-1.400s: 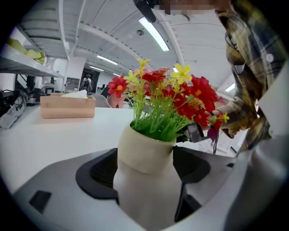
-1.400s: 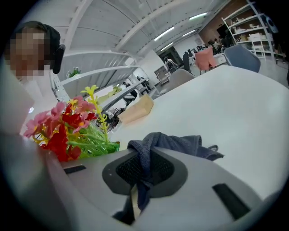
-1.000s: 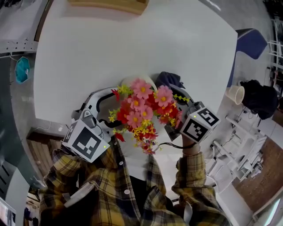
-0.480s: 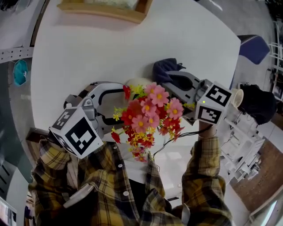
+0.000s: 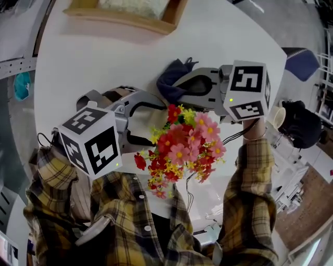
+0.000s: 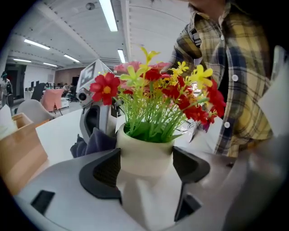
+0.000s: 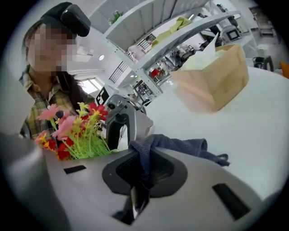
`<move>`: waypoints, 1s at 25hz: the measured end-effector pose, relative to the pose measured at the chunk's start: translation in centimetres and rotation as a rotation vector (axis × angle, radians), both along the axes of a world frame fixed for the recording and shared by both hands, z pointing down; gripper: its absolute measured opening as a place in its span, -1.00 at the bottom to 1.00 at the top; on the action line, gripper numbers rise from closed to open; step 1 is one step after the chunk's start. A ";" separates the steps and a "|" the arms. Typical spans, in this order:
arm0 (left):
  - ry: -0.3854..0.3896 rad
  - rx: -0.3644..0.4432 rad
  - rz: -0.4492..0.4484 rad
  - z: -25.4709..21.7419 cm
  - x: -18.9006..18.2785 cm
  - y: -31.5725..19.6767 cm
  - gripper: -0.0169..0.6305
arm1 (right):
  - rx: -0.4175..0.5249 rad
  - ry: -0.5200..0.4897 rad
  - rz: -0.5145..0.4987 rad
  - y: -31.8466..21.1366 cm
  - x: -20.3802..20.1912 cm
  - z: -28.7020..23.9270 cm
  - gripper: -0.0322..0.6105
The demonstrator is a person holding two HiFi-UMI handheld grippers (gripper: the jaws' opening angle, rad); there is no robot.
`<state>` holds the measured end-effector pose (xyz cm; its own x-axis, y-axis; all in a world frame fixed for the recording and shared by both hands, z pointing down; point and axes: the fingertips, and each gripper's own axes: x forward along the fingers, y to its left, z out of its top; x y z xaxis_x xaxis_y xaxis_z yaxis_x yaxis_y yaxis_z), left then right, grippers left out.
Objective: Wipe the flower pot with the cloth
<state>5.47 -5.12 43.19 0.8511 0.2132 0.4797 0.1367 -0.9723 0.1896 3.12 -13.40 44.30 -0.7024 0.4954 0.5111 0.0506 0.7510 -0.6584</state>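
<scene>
Left claw [image 6: 146,166] gripped the upright flower pot [image 6: 145,151] by its sides. Right claw [image 7: 140,173] pinched the cloth [image 7: 180,145] shut. I judged the flower pot lay just to that claw's left.

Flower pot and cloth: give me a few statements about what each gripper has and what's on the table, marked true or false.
1. The left gripper has its jaws closed on the flower pot. True.
2. The right gripper is empty. False: its jaws are shut on the dark blue cloth.
3. The pot carries red, pink and yellow flowers. True.
4. The wooden tray sits between the two grippers. False: it is at the far edge of the white table, beyond both grippers.
</scene>
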 end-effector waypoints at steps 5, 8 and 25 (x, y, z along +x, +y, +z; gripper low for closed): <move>0.009 -0.005 0.015 -0.1 0.0 0.0 0.18 | -0.010 0.052 -0.124 0.8 -1.5 0.2 -0.86; 0.012 -0.025 -0.020 -0.1 -0.1 0.0 0.18 | 0.006 0.056 -0.134 0.9 -1.7 0.2 -0.86; 0.338 -0.059 -0.636 -11.7 -4.6 -1.7 -0.43 | 0.407 -0.241 0.579 -3.9 4.0 -14.3 -0.86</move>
